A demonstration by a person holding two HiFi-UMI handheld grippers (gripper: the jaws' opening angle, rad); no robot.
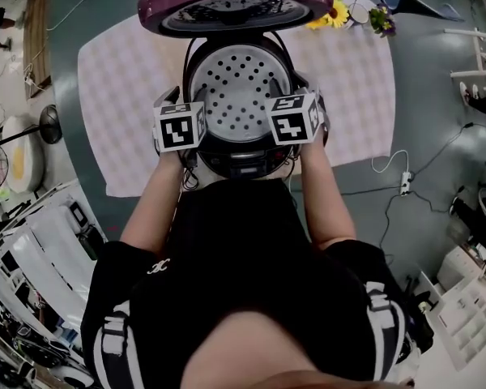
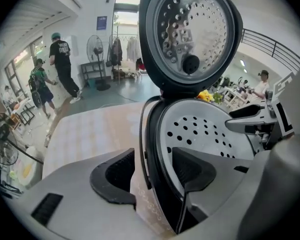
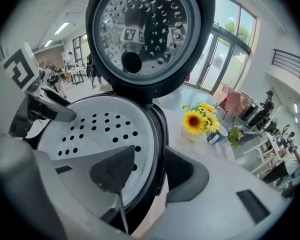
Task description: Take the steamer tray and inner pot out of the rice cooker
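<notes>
1. In the head view, the left gripper (image 1: 179, 126) and right gripper (image 1: 296, 118) show only their marker cubes; the jaws lie hidden beneath.
2. The steamer tray (image 1: 239, 96) covers the inner pot in every view.
3. The rice cooker (image 1: 241, 162) has its near base hidden by the person's torso (image 1: 243, 282).
4. The lid (image 2: 190, 34) is cut off by the left gripper view's top edge.

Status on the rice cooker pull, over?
Left tongs, right tongs astride cooker rim, open, one jaw inside each. Tray seated, not lifted. Lid up, nothing blocking.
</notes>
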